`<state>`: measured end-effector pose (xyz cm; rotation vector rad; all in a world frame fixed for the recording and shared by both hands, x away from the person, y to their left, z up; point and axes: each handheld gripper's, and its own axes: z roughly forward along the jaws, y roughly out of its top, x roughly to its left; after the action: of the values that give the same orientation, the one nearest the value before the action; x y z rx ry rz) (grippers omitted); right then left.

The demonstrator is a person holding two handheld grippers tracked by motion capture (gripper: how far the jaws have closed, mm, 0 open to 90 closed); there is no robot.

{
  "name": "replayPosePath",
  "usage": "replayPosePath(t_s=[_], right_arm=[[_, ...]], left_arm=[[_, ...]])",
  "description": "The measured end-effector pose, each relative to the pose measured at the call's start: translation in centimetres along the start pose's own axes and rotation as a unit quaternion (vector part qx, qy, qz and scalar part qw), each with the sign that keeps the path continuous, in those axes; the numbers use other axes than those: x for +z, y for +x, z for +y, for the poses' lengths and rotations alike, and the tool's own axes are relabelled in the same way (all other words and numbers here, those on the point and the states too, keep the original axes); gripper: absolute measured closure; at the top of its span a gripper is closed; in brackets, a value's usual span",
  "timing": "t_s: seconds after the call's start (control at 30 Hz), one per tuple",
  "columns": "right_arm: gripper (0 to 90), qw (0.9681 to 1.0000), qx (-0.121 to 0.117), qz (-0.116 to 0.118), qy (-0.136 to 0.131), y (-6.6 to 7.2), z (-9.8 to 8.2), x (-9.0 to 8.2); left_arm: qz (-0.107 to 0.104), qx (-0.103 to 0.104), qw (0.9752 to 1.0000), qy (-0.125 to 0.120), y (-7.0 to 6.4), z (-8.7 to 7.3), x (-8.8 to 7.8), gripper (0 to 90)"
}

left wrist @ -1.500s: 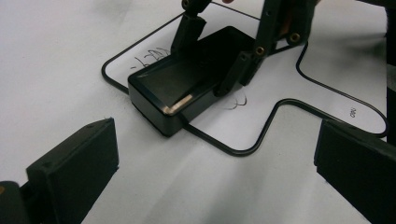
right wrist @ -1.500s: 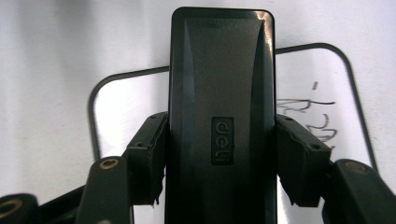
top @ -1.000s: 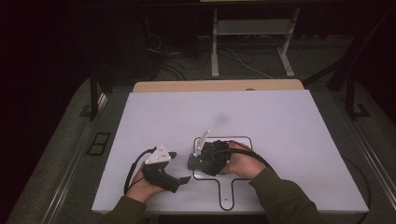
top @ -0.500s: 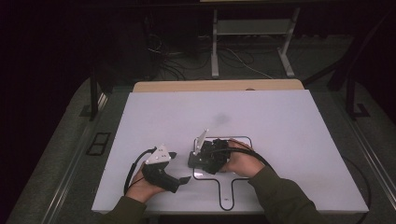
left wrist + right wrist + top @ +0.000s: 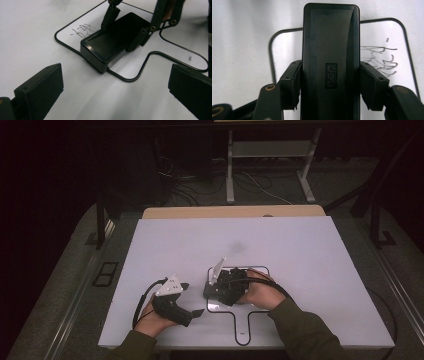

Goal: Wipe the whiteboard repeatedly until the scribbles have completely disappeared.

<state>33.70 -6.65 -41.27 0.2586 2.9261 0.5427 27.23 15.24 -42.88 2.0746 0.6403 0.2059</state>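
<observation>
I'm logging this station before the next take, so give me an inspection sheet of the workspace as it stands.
Surface: white table, bare apart from the small paddle-shaped whiteboard near the front edge.
Job's things: black eraser block lies on the small whiteboard, beside pen scribbles.
Clutter: nothing seen on the table.
Grippers: right gripper shut on the eraser block's long sides; left gripper open, holding nothing, resting by the whiteboard.
Cables: black cable loops from the left gripper; another trails from the right.
Surroundings: dark floor, loose wires and a metal stand behind the table.
</observation>
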Motion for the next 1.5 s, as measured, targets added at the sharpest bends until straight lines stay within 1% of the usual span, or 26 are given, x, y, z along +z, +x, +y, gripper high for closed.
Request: replayPosePath(t_s=[0.13,0.17,0.37,0.5,0.53,0.7,0.77,0.9,1.03,1.23,1.3,1.33,1.43,1.5], right_arm=[[38.8,1.0,0.007,-0.002,-0.002,-0.7,0.0,0.1],[38.8,0.9999,0.011,-0.002,0.0,-0.8,0.0,0.1],[38.8,0.9998,0.019,-0.007,0.0,-1.9,0.4,0.4],[38.8,0.9995,0.029,-0.007,0.0,-2.5,0.5,0.6],[38.8,0.9996,0.027,-0.008,-0.002,-2.7,0.6,0.7],[38.8,0.9992,0.038,-0.011,0.0,-3.3,1.0,0.9],[38.8,0.9992,0.038,-0.009,0.0,-3.6,1.2,1.0],[38.8,0.9988,0.047,-0.009,0.003,-4.2,1.4,1.2],[38.8,0.9988,0.048,-0.011,0.003,-4.7,1.7,1.4],[38.8,0.9982,0.058,-0.011,0.002,-5.6,1.9,1.6],[38.8,0.9978,0.065,-0.015,0.004,-5.9,2.0,1.7],[38.8,0.9975,0.068,-0.019,0.005,-6.3,2.0,1.7],[38.8,0.9971,0.072,-0.023,0.006,-6.6,2.0,1.8],[38.8,0.9965,0.079,-0.024,0.004,-6.9,2.0,1.8]], left_arm=[[-0.001,-0.002,1.0,-0.001,0.0,0.0,0.1,0.0],[-0.001,-0.002,1.0,-0.001,-0.1,0.0,0.1,0.0],[-0.002,-0.001,1.0,0.0,0.0,0.0,0.1,0.0],[-0.003,0.002,1.0,0.004,0.0,0.0,0.1,0.0],[-0.003,0.002,1.0,0.004,0.0,0.0,0.1,0.0],[-0.004,0.002,1.0,0.004,0.0,0.0,0.1,0.0],[-0.004,0.001,1.0,0.004,0.0,0.0,0.1,0.0],[-0.005,0.001,1.0,0.004,0.0,0.0,0.1,0.0],[-0.004,0.004,1.0,0.004,0.1,0.0,0.1,0.0],[-0.005,0.003,1.0,0.004,0.0,0.0,0.1,0.0],[-0.005,0.003,1.0,0.004,0.1,0.0,0.1,0.0],[-0.005,0.003,1.0,0.003,0.1,0.0,0.0,0.0],[-0.005,0.001,1.0,0.004,0.1,-0.1,0.1,0.0],[-0.005,0.001,1.0,0.003,0.1,-0.1,0.0,0.0]])
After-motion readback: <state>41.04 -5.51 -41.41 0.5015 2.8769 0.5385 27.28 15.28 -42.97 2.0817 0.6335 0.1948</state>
